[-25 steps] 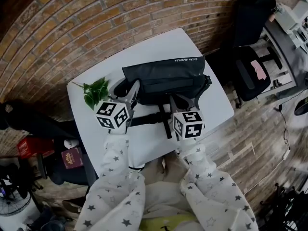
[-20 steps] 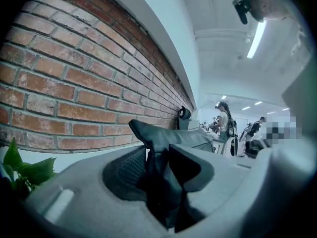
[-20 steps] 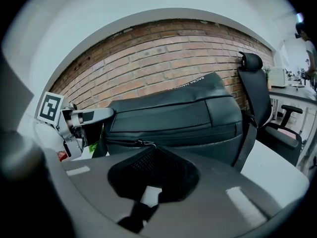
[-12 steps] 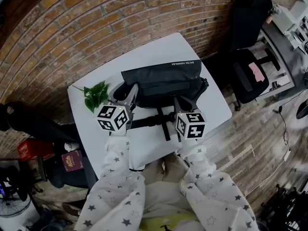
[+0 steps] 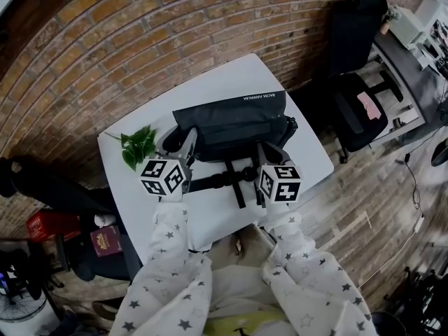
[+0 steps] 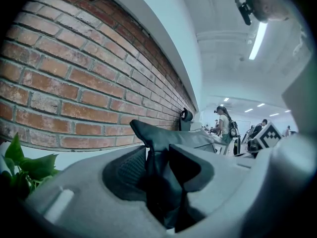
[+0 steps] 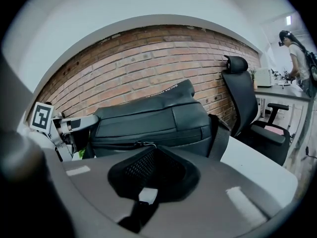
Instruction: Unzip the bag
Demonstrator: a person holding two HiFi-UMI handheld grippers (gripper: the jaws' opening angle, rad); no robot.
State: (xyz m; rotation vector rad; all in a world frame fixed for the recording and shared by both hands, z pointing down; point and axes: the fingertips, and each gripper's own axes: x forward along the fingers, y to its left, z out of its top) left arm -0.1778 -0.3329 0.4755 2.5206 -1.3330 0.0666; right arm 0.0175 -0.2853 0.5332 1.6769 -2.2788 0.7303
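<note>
A black bag [image 5: 234, 121] lies across the white table [image 5: 210, 82], its zip running along the front face [image 7: 148, 139]. My left gripper [image 5: 187, 140] is at the bag's left end, shut on a fold of its black fabric [image 6: 148, 133]. My right gripper [image 5: 264, 151] is at the front, right of the middle. Its tips [image 7: 147, 150] are pinched together at the zip pull [image 7: 143, 144]. The left gripper [image 7: 64, 125] also shows at the left of the right gripper view.
The bag's black strap [image 5: 224, 180] trails over the table toward me. A green leafy sprig [image 5: 138, 145] lies by the table's left edge. A brick wall [image 5: 140, 40] stands behind. A black office chair [image 5: 353, 103] stands to the right.
Both grips look the same as before. The bag and grippers have only shifted slightly up and left in the head view.
</note>
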